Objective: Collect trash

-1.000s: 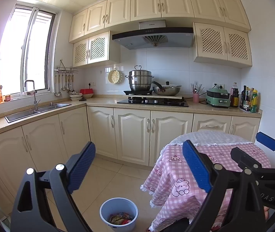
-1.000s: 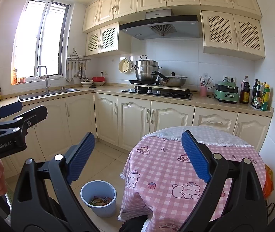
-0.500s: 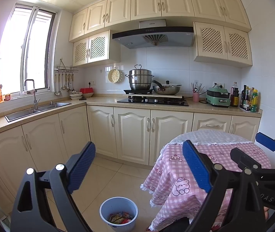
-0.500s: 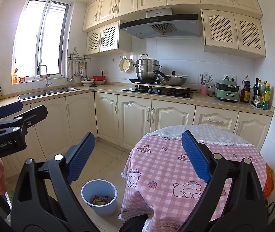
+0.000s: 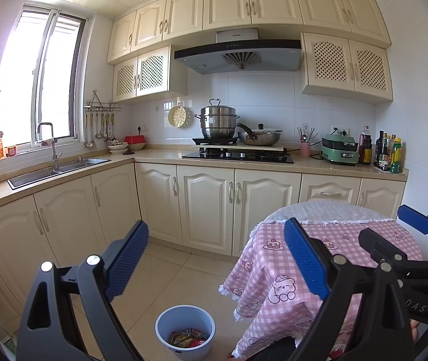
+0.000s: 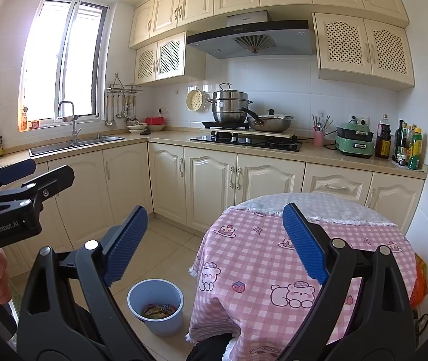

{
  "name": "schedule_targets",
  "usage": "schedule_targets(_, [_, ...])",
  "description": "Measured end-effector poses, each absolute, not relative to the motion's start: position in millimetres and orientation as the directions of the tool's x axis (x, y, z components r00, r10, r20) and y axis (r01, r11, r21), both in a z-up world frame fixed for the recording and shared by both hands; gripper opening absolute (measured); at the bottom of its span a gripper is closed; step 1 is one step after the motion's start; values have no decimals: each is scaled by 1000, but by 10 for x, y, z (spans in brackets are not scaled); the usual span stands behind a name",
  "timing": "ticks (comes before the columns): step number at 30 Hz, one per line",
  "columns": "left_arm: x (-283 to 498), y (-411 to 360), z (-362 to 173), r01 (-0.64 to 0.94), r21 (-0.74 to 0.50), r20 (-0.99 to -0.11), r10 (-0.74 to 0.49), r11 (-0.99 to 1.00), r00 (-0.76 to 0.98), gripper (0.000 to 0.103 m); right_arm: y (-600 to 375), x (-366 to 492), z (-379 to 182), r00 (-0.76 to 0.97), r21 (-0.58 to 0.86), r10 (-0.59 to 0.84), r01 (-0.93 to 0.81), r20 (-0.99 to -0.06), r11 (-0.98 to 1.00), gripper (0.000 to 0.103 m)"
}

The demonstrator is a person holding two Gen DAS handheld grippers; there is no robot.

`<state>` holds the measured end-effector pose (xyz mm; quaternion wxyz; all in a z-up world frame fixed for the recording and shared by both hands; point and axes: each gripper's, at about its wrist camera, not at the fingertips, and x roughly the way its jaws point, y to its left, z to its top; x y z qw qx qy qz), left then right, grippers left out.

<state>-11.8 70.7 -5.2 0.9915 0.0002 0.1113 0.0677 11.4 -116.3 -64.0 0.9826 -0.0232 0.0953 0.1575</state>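
Left wrist: the left gripper [image 5: 215,260] is held spread and empty. The bin [image 5: 184,335], on the floor by the table's [image 5: 319,240] left edge, could be knocked over by a careless reach.

Right wrist: the right gripper [image 6: 214,240] is likewise spread. Crumpled wrappers [image 6: 158,310] are seen inside the bin [image 6: 155,307]; the tabletop [image 6: 262,246] looks bare.
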Motion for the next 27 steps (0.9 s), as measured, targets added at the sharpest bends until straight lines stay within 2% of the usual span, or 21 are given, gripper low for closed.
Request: schedule_targets(27, [-93,739,-89,-131,14,-229,131,991,965,90,-1128,152,-618,926,-22,315,-327,-206,945,90])
